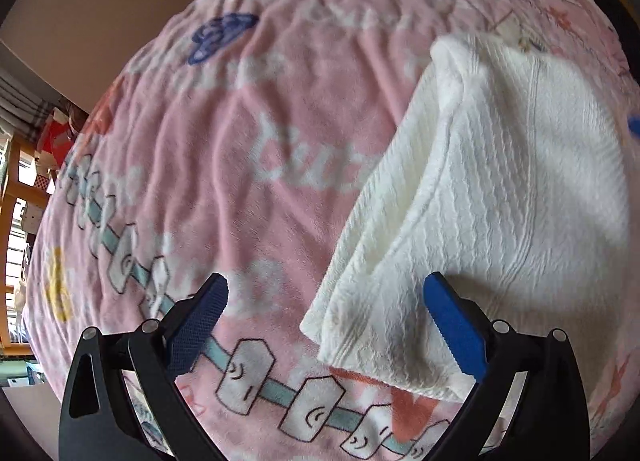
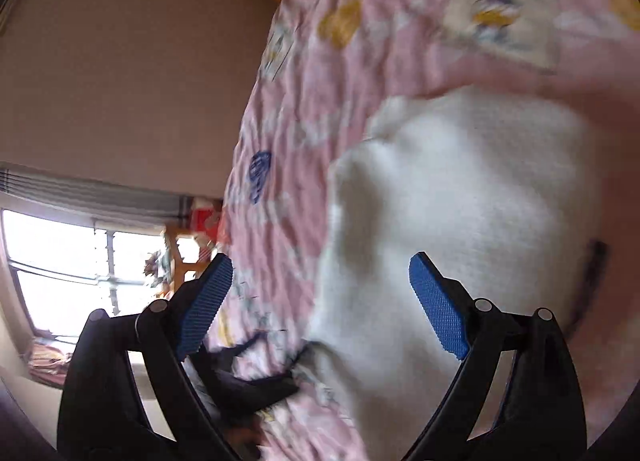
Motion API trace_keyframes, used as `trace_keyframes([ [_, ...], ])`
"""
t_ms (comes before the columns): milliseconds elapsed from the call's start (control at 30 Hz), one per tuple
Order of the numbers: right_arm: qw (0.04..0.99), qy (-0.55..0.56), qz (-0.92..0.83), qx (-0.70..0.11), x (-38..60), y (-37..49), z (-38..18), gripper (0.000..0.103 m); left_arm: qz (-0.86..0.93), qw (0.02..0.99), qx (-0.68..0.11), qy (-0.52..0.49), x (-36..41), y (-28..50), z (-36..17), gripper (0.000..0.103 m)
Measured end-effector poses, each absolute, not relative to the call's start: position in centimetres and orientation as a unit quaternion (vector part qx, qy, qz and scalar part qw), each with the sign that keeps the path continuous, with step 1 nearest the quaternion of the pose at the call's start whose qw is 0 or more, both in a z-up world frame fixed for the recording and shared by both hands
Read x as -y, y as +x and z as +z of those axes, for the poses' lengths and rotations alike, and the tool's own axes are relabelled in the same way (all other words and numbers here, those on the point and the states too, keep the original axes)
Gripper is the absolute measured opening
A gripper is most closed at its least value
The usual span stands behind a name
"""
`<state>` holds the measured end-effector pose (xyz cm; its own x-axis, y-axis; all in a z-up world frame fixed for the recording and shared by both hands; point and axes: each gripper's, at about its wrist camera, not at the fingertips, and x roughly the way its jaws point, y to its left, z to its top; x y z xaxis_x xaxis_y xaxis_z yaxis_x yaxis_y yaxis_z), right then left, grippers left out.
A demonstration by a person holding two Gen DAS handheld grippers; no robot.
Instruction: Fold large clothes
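A white knitted garment (image 1: 492, 197) lies folded on the pink patterned blanket (image 1: 240, 121), at the right of the left wrist view. My left gripper (image 1: 326, 289) is open and empty, just above the garment's near left corner. The same garment (image 2: 460, 201) fills the middle right of the blurred right wrist view. My right gripper (image 2: 320, 267) is open and empty, hovering over the garment's left edge. A blue fingertip (image 1: 634, 125) of the right gripper shows at the far right edge of the left wrist view.
The blanket (image 2: 320, 81) covers a bed. A beige wall (image 2: 120, 61) and a bright window (image 2: 60, 261) lie to the left. A wooden frame (image 1: 16, 165) stands at the bed's left side. A dark object (image 2: 248, 385) lies on the blanket near my right gripper.
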<state>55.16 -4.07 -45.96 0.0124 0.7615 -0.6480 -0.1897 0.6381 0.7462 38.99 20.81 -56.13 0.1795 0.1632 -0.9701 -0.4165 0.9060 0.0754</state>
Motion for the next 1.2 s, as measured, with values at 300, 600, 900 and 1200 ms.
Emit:
trace_keyframes([
  [300,0.675,0.251,0.348,-0.600,11.2,47.9,-52.6,0.039,0.124,0.806,-0.573,-0.082,-15.2,47.3,-50.7,0.095],
  [600,0.675,0.186,0.319,-0.639,8.9,48.4,-56.9,0.001,0.184,0.748,-0.638,-0.028,-14.4,50.4,-60.3,0.087],
  [900,0.687,0.167,0.312,-0.635,7.2,48.8,-58.6,0.000,0.203,0.751,-0.628,-0.028,-15.8,49.4,-64.0,0.097],
  [1200,0.699,0.165,0.314,-0.621,7.3,48.9,-56.6,0.001,0.179,0.740,-0.643,-0.089,-17.4,49.8,-63.2,0.096],
])
